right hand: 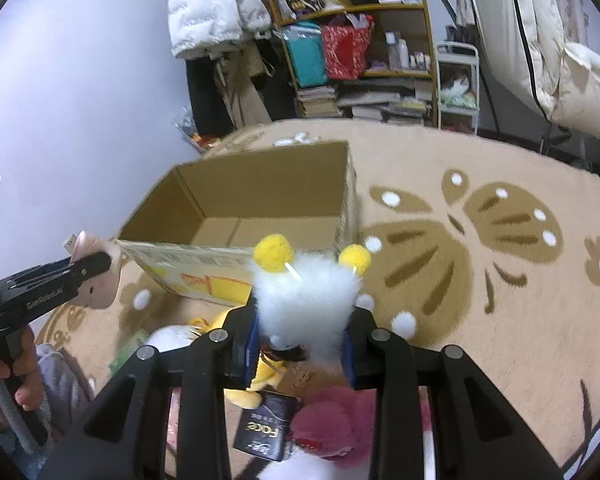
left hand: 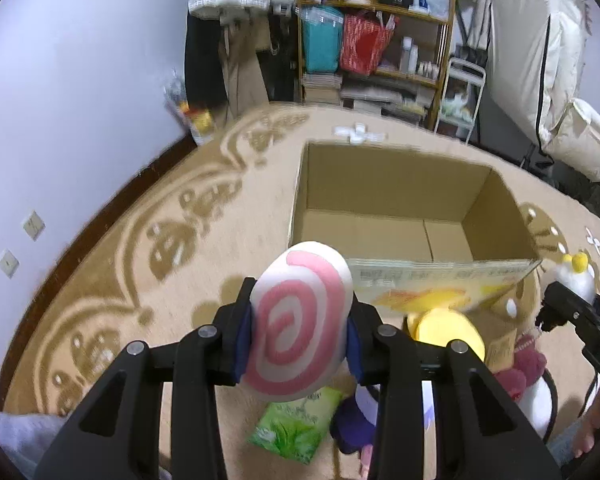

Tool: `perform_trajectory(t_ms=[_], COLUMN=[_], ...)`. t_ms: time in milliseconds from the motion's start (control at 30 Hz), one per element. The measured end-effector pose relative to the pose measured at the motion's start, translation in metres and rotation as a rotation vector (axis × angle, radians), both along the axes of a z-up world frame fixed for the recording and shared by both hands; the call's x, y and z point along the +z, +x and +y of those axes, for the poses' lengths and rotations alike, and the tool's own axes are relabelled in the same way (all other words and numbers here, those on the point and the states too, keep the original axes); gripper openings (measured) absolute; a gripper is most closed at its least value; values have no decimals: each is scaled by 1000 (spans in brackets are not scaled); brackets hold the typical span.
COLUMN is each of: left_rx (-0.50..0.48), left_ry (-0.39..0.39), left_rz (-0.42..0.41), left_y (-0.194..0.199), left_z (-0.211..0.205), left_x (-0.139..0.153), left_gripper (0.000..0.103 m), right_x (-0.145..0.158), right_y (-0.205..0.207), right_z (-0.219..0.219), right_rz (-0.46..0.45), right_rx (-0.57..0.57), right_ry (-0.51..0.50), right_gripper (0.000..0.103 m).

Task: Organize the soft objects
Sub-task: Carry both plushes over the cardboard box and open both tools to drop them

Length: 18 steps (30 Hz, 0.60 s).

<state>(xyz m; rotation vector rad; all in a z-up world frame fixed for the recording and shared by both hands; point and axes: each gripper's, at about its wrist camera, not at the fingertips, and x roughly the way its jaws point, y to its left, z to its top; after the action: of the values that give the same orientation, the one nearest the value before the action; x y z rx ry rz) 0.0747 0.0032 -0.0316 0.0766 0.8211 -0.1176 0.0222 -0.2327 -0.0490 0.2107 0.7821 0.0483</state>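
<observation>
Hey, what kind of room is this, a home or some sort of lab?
Most likely a lived-in room at home: a patterned beige rug covers the floor, a cluttered wooden shelf holds bags and bottles, and a white puffer jacket hangs nearby.

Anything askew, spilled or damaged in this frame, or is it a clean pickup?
Nothing looks damaged or spilled. The left gripper is clamped on the pink swirl plush, the right gripper on the white fluffy toy. The cardboard box stands upright and open.

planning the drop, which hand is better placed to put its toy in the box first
Left, probably. Its gripper holds the swirl plush right at the box rim. The right gripper with the white fluffy toy sits nearer a corner.
</observation>
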Motion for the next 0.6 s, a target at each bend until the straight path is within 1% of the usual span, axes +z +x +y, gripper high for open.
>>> perform_trajectory(t_ms=[167,300,367,433,500,600], left_rx=[-43,-77,-86,-92,-99,-95], left_ry=[4,56,54,73,84,67], left_rz=[-66,-129,-149,-180,-196,-194], left_y=[3,8,14,19,23,32], left_z=[-11,-26,-30,-34,-36,-35], left_x=[21,38,46,53,57,61], left_gripper=[36,37,37,37,38,38], right_x=[25,40,45,52,58,67], right_y=[0,7,10,16,24,38], right_z=[10,14,16,18,21,24], right_rz=[-68,-98,-109,-123,-136,-160], right_rx=[27,39,39,39,43,39], right_ry=[-25,-22,-22,-24,-28,-31], right_gripper=[34,34,34,34,34,34])
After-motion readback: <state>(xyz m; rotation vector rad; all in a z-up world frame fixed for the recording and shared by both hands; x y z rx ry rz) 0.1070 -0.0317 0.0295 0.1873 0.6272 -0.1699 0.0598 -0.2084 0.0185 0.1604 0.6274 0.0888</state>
